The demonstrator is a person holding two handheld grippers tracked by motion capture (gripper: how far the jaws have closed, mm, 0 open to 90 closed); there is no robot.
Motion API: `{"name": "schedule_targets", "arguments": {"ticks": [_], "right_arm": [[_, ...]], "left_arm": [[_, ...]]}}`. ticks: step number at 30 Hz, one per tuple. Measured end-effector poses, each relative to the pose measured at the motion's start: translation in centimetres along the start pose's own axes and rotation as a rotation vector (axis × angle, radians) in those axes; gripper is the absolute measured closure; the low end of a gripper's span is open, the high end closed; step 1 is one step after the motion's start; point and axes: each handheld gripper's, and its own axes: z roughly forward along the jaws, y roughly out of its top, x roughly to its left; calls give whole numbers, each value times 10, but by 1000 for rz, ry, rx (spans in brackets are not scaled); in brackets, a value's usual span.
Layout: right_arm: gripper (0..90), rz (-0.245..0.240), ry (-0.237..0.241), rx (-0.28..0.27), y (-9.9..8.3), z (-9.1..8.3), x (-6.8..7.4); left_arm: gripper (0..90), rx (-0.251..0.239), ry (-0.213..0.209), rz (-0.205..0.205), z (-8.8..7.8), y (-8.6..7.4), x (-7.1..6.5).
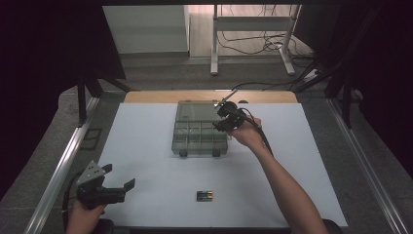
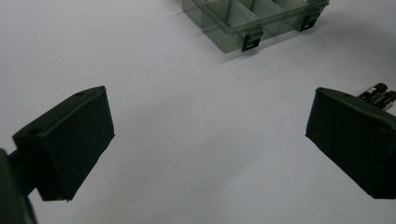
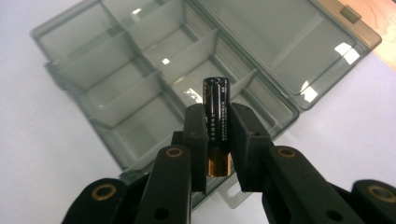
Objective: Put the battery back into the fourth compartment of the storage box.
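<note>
Two grippers are seen over a white table (image 1: 146, 195). A black battery (image 3: 216, 126) with a copper-coloured end is clamped between the pads of the right gripper (image 3: 217, 140), its length standing along the jaws and its dark end rising clear above them. This right gripper (image 1: 225, 118) is held above the right side of a smoky transparent compartment box (image 1: 200, 127) lying near the far middle of the table, with the hinged lid (image 3: 285, 46) folded back flat. In the right gripper view, the battery is seen over the divided tray (image 3: 130, 88), above a compartment toward the lid side; which compartment lies directly beneath cannot be told.

The left gripper (image 1: 117, 187) is held at the near left edge of the table with its jaws spread wide, and nothing is gripped between them. Two more batteries (image 1: 205, 196) are laid side by side on the table near the front edge, well apart from the box. In the left gripper view they (image 2: 378, 93) are partly hidden behind one jaw.
</note>
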Motion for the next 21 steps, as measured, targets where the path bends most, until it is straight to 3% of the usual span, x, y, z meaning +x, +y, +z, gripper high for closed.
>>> {"name": "schedule_targets", "arguments": {"ticks": [10, 21], "right_arm": [[764, 51, -22, 22, 1, 20, -15], [755, 61, -43, 61, 1, 38, -20]], "left_arm": [[15, -1, -2, -3, 0, 0, 0], [15, -3, -6, -7, 0, 0, 1]]}}
